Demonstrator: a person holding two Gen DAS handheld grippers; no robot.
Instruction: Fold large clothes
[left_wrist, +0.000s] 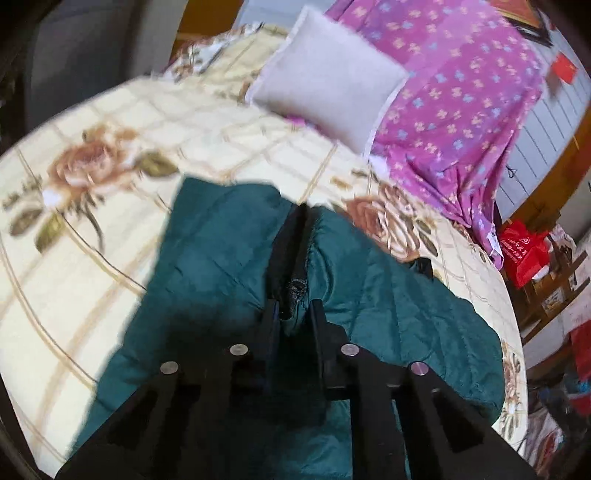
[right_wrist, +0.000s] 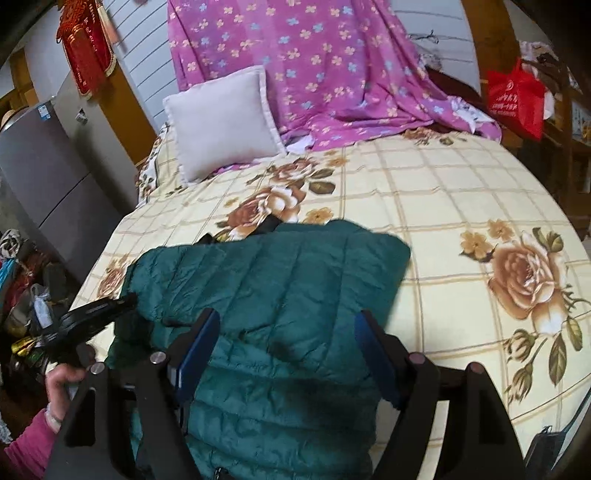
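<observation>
While my left gripper (left_wrist: 291, 314) is pinching a dark-edged fold of the green puffer jacket (left_wrist: 229, 258), its two fingers are sitting close together with the fabric bunched between them, so I am reading it as clamped on the garment. From the left wrist view the jacket is lying across the near part of the bed, on the cream floral bedspread (left_wrist: 110, 206), and a black seam or zipper line is running away from the fingertips toward the far edge of the cloth.

My right gripper (right_wrist: 286, 350) is hovering over the same jacket (right_wrist: 280, 280) with its blue-padded fingers (right_wrist: 197, 347) spread wide apart and nothing between them. In that view the quilted body of the jacket is lying flat and partly folded, its far edge resting on the bedspread (right_wrist: 461, 192) near a printed rose. At the left edge I am seeing the left gripper (right_wrist: 110, 306) reaching to the jacket's side, with the person's hand (right_wrist: 61, 380) gripping its handle.

Beyond the jacket a pale pillow (right_wrist: 221, 122) is leaning against a purple flowered sheet (right_wrist: 314, 66), and a red bag (right_wrist: 515, 99) is hanging at the far right.
</observation>
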